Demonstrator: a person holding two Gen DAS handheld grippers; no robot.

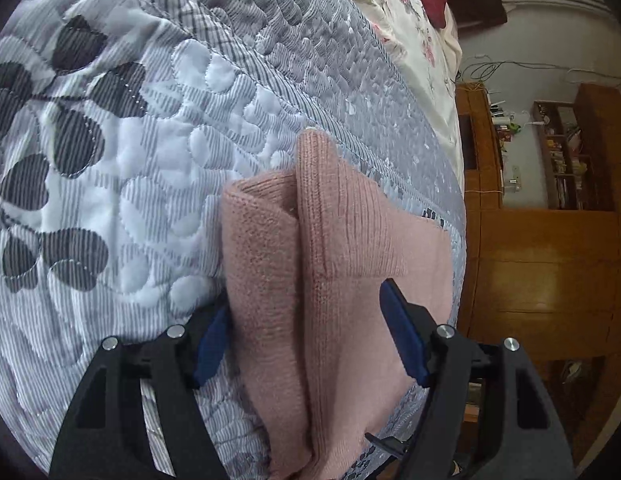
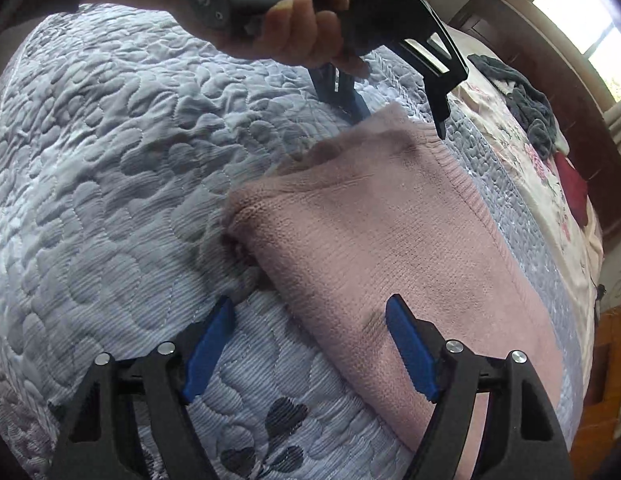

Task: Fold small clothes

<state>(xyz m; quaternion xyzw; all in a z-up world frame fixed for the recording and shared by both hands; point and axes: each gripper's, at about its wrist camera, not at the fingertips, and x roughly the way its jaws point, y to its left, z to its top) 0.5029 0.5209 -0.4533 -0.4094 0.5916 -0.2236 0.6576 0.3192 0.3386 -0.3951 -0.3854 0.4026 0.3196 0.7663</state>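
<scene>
A pink knit garment lies folded on the grey quilted bedspread, a ribbed sleeve laid over its top. My left gripper is open, its blue pads standing either side of the garment's near end without clamping it. In the right wrist view the same garment stretches away as a flat rectangle. My right gripper is open too, one pad over the quilt and the other over the knit's near edge. A hand holds the left gripper at the garment's far end.
Beyond the quilt lies a floral sheet with a heap of grey clothes and a dark red cloth. A wooden headboard and window stand behind. A wooden cabinet and bookshelf border the bed's edge.
</scene>
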